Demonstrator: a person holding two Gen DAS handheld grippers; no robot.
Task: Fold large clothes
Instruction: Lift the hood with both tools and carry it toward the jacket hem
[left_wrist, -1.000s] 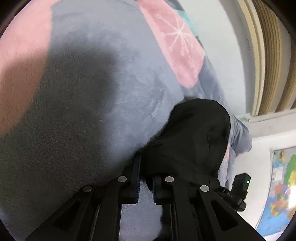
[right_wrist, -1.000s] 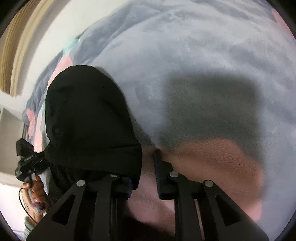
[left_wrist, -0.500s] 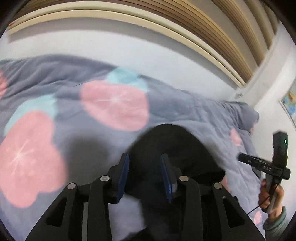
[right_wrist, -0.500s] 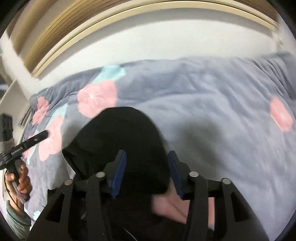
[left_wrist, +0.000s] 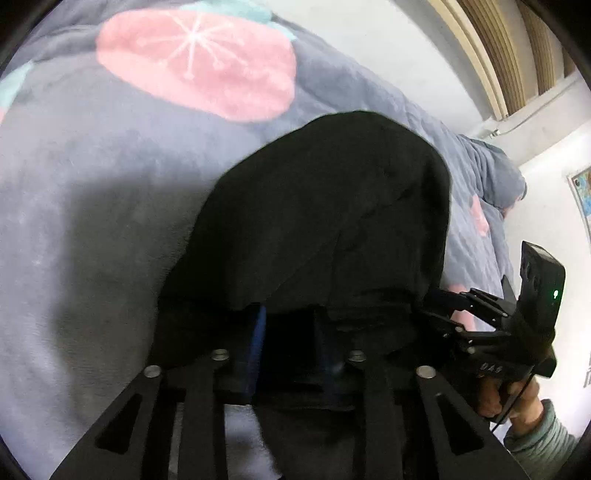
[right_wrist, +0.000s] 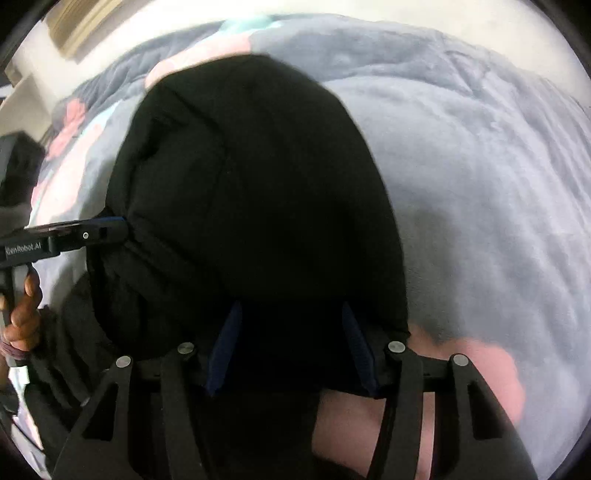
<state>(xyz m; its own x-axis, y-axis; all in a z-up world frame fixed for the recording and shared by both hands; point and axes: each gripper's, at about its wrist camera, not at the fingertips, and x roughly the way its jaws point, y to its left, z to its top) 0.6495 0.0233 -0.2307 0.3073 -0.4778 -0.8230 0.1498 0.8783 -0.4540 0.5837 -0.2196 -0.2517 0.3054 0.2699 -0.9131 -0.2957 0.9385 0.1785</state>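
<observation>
A black garment lies in a rounded heap on the grey fleece blanket with pink flowers. It also fills the middle of the right wrist view. My left gripper stands open at the garment's near edge, its blue pads partly under the cloth. My right gripper is open wide at the garment's near edge, with cloth draped over and between the fingers. The right gripper shows at the right in the left wrist view, and the left gripper shows at the left in the right wrist view.
The blanket covers a bed that runs to a white wall with wooden slats above. A map poster hangs at the far right. The blanket stretches to the right of the garment.
Both grippers have opened from shut one second ago. Both have tilted back down toward the garment after swinging up to face the wall. The garment now drapes over the fingers.
</observation>
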